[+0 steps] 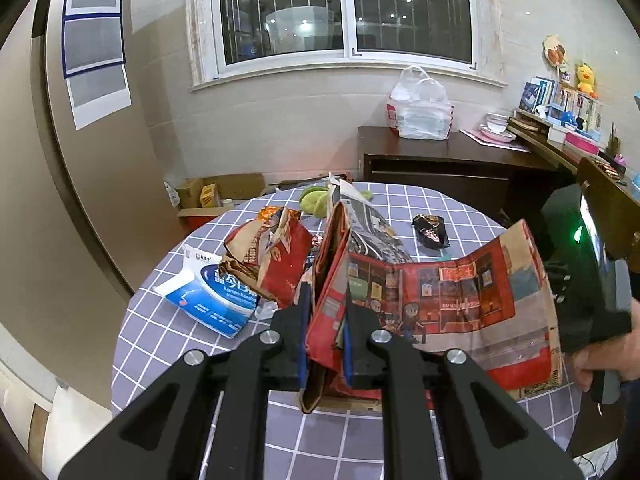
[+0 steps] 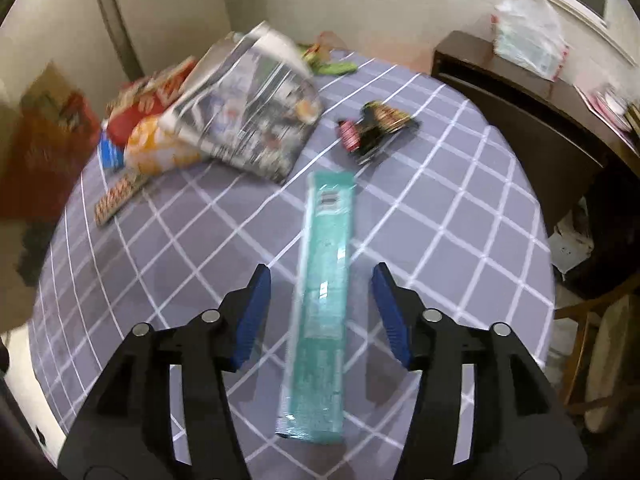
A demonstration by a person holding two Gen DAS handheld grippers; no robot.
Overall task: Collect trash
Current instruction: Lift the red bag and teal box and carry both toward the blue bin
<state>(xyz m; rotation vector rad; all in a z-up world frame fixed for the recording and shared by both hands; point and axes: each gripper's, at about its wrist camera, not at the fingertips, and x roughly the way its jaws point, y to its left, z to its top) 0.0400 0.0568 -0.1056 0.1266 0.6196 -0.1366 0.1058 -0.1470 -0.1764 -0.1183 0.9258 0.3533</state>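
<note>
On a round table (image 2: 460, 200) under a lilac checked cloth, litter lies scattered. Largest is a red printed paper bag (image 1: 440, 300), standing with its mouth spread; the left gripper (image 1: 326, 312) is closed on its folded rim, pads pressing the paper. It looks light, thin and floppy, likely to sag or tear, so the doubled edge seems the safest hold. Behind it lie a crumpled red wrapper (image 1: 276, 256) and a blue and white packet (image 1: 216, 300). In the right wrist view, a glossy silver pouch (image 2: 256, 116) lies mid-table. Nearer, a long flat teal packet (image 2: 324, 300) lies between the right gripper's (image 2: 320, 312) parted jaws, untouched. It appears light, slick and fairly stiff; gripping across its narrow width seems best. Smallest is a crumpled dark wrapper (image 2: 376, 128).
</note>
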